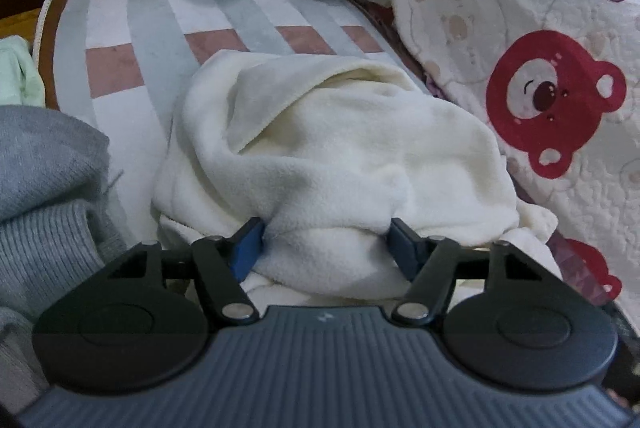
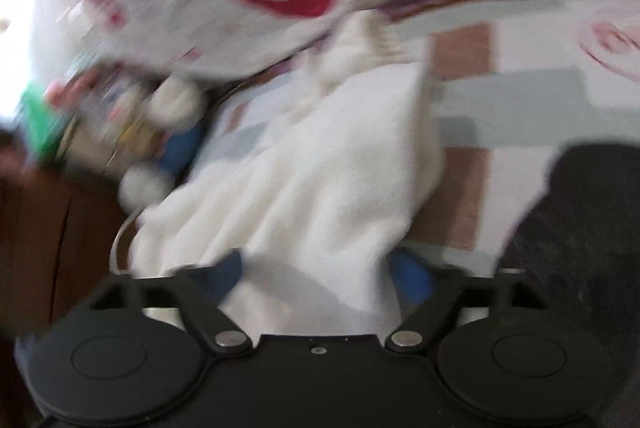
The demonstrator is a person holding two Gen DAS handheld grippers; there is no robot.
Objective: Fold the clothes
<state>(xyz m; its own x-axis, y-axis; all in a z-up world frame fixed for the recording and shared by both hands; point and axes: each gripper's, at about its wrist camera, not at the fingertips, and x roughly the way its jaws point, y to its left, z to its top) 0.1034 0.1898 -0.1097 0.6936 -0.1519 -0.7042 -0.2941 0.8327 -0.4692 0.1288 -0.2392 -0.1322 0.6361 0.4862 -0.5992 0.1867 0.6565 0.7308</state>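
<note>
Left gripper [image 1: 326, 242] pads pressed into bunched cream fleece garment [image 1: 320, 156] on striped bedsheet [image 1: 148, 40], right gripper [image 2: 320, 274] spread wide around same fleece, grip unclear through blur, bear-print quilt [image 1: 520, 48] at two o'clock.

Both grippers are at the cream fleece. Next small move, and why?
Probably close the left gripper fully on the cream fleece: a thick fold is bunched between its blue fingers, and the garment lies crumpled on the striped sheet. The right-wrist view is blurred.
</note>
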